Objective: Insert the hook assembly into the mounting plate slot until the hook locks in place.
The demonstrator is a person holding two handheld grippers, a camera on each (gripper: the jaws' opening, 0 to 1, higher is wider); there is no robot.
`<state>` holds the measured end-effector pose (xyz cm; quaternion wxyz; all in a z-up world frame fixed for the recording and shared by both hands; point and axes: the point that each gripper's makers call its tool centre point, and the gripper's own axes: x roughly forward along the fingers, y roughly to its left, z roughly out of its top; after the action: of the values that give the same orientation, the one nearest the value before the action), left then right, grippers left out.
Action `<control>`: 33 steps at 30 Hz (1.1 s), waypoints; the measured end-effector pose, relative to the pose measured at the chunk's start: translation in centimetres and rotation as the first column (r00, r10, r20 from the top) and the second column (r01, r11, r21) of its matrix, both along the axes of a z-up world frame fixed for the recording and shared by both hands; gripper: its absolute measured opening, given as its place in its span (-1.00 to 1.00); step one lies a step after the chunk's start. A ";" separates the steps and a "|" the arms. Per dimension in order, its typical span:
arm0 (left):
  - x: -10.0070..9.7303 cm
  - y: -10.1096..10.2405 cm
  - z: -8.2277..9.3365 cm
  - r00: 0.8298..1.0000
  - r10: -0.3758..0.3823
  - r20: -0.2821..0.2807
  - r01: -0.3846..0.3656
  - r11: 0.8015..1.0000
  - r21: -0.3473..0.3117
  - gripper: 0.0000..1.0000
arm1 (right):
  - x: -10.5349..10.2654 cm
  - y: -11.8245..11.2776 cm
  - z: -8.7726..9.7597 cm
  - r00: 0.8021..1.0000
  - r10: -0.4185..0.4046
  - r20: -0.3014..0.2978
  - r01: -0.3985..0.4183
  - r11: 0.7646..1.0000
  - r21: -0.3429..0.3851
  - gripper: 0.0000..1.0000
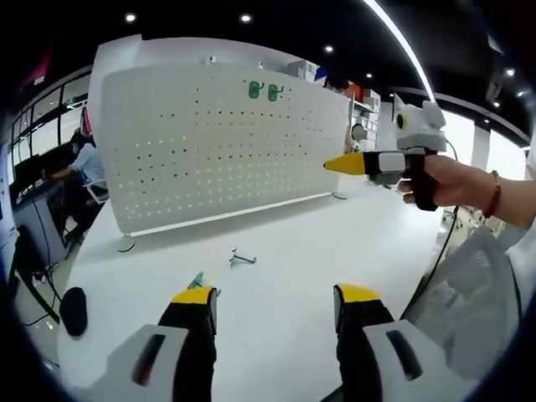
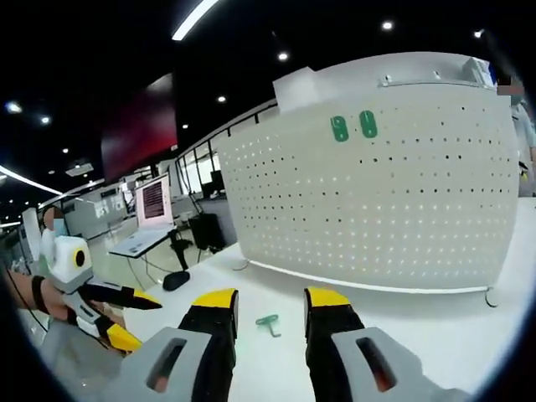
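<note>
Now | left tongs [image 1: 272, 295], right tongs [image 2: 272, 299] released | hook [image 1: 241, 258] short of pegboard [image 1: 209, 142]

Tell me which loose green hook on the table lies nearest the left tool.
The hook beside the left tool's left fingertip; the other hook lies farther toward the pegboard.

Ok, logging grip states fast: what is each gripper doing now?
Left gripper: open, holding nothing.
Right gripper: open, holding nothing.
</note>
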<state>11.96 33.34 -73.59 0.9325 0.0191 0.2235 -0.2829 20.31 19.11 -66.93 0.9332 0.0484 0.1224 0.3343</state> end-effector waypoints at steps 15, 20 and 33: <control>0.8 1.1 -1.1 0.999 0.039 -0.035 -0.039 0.999 -0.015 0.02 | -0.9 -0.2 -1.4 0.999 0.010 -0.037 -0.011 1.000 -0.006 -0.38; 1.1 1.5 -1.1 0.999 0.039 -0.037 -0.039 0.999 0.003 0.00 | -1.1 -0.1 -1.8 0.999 0.015 -0.046 -0.016 1.000 -0.005 -0.38; 2.1 2.6 -2.4 0.996 0.035 -0.081 -0.033 0.999 0.027 -0.07 | -2.2 -0.3 -3.2 0.997 0.006 -0.081 -0.005 1.000 0.008 -0.38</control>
<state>14.06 35.94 -76.02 0.9270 0.0159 0.2651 -0.2648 18.14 18.81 -70.15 0.9264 0.0652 0.1589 0.3352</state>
